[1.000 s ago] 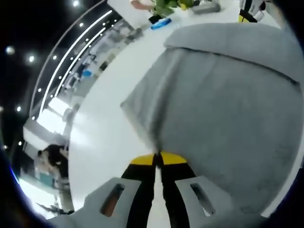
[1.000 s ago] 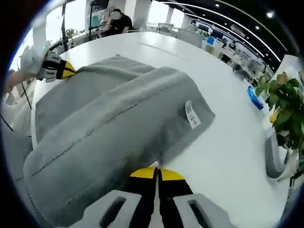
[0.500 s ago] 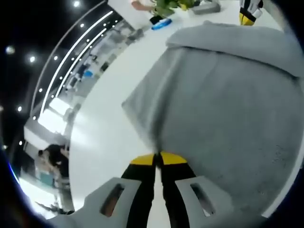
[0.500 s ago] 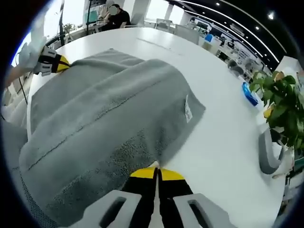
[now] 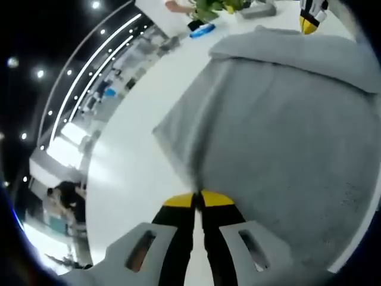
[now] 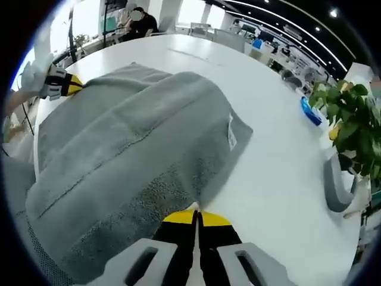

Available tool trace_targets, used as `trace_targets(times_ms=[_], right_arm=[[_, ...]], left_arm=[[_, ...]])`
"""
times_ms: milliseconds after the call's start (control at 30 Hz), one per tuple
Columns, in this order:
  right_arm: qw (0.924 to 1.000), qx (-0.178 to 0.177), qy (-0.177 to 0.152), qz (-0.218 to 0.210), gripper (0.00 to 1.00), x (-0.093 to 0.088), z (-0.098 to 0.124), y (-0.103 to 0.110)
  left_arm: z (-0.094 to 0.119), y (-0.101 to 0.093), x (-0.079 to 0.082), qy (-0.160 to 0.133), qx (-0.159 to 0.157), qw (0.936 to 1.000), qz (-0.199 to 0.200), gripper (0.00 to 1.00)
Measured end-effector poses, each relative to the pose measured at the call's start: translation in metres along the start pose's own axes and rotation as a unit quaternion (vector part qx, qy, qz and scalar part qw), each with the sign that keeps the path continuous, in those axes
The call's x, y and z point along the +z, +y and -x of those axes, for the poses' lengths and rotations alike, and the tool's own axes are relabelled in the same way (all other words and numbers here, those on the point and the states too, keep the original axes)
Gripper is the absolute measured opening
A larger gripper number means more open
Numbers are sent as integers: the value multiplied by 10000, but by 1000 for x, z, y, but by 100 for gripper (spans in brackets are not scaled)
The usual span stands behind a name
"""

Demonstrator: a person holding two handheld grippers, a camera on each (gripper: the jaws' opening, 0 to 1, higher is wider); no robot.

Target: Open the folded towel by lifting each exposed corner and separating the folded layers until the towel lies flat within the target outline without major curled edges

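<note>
White label (image 6: 231, 138) on towel (image 6: 131, 155), print too small to read. Towel spread on white counter (image 6: 280, 179), one layer seemingly folded over. Left tongs (image 5: 198, 193) pinched on a towel edge; right tongs (image 6: 196, 213) likewise.

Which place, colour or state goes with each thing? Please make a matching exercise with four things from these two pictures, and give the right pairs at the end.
Things:
1. towel
2. potted plant
3. white label
4. right gripper

Descriptions:
A. green leaves, near the table edge
B. grey, still folded in layers
C. shut on a towel edge, yellow fingertips
D. sewn near the towel's edge

Pairs: 1-B, 2-A, 3-D, 4-C
</note>
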State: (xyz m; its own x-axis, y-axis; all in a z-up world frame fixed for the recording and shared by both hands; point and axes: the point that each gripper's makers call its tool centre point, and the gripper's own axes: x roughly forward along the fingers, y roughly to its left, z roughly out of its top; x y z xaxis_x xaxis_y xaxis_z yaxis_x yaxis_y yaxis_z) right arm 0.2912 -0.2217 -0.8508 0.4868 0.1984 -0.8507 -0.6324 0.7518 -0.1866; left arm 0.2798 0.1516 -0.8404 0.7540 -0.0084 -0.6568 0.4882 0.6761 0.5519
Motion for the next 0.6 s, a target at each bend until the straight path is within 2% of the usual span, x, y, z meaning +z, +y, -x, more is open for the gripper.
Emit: trace_targets(times_ms=[233, 600], right_arm=[[9999, 12, -19, -126, 0, -3, 1, -5], [9993, -63, -4, -358, 0, -15, 4, -18]], left_arm=[[1, 2, -3, -3, 45, 9999, 104, 3], [1, 4, -6, 59, 45, 10000, 50, 3]])
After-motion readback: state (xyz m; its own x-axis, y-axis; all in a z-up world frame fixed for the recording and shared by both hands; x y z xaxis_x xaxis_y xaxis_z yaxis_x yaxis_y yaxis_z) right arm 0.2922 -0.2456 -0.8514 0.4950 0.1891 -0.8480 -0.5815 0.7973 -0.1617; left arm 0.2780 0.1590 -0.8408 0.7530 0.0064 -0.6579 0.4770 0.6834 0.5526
